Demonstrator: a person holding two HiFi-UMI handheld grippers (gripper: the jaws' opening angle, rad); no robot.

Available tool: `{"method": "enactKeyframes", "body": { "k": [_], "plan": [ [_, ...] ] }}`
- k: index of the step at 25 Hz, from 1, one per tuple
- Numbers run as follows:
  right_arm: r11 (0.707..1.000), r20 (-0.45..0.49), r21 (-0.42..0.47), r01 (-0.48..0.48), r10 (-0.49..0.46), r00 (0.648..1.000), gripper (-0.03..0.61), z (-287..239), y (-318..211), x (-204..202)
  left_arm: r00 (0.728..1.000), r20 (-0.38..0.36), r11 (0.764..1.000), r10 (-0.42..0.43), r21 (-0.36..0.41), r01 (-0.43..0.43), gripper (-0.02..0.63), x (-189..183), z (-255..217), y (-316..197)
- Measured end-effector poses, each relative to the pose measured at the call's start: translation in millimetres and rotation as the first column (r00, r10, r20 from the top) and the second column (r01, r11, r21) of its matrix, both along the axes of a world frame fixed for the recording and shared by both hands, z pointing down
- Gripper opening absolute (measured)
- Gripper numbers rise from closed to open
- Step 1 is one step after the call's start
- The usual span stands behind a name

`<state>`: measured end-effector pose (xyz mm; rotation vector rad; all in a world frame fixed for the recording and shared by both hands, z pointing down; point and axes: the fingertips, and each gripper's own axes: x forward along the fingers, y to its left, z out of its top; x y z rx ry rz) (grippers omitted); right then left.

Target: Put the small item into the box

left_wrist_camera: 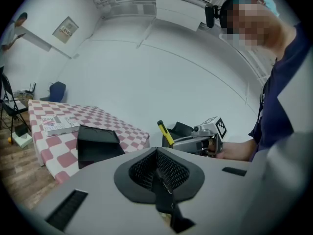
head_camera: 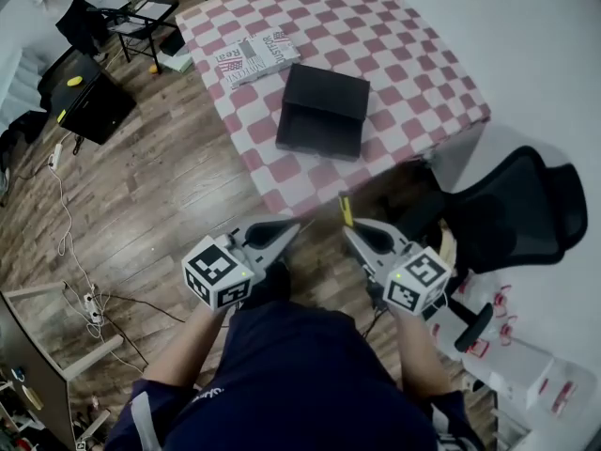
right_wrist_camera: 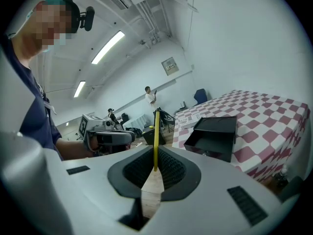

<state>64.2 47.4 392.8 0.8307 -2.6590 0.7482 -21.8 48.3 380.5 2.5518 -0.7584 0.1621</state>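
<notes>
Yellow stick, slim, in right tongs

wood-plank floor, red-and-white checked table, black office chair, white walls, strip lights overhead

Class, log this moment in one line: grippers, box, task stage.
left gripper: shut, empty | right gripper: shut on thin yellow item | black box: open, on checkered table | stage: item not yet in box
</notes>
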Motion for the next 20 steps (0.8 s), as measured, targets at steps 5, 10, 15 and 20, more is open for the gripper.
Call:
{"method": "enactKeyframes", "body": {
  "k": [5,10,15,20],
  "plan": [
    [1.000,-0.025,-0.018,-0.015,0.015,1.000,0.037,2.1,-46.7,-30.8,1.000,0.000,1.000,0.025,-0.002,-0.025,0.032,-32.1,-0.4,-46.0],
    [0.999,-0.078,-0.004,-0.037,0.036,0.996,0.037,4.7,-80.8,-46.1,0.999,0.004,0.999,0.051,-0.005,-0.051,0.032,-52.9,2.8,-79.0],
    [0.999,-0.130,-0.012,-0.051,0.048,0.990,0.037,14.2,-101.0,-45.0,0.998,-0.001,0.998,0.059,-0.027,-0.059,0.032,-58.6,11.2,-96.7],
    [0.999,-0.149,-0.021,-0.041,0.038,0.988,0.037,25.0,-121.4,-43.1,0.998,0.009,0.997,0.069,-0.030,-0.069,0.032,-57.4,23.1,-115.4]
  ]
}}
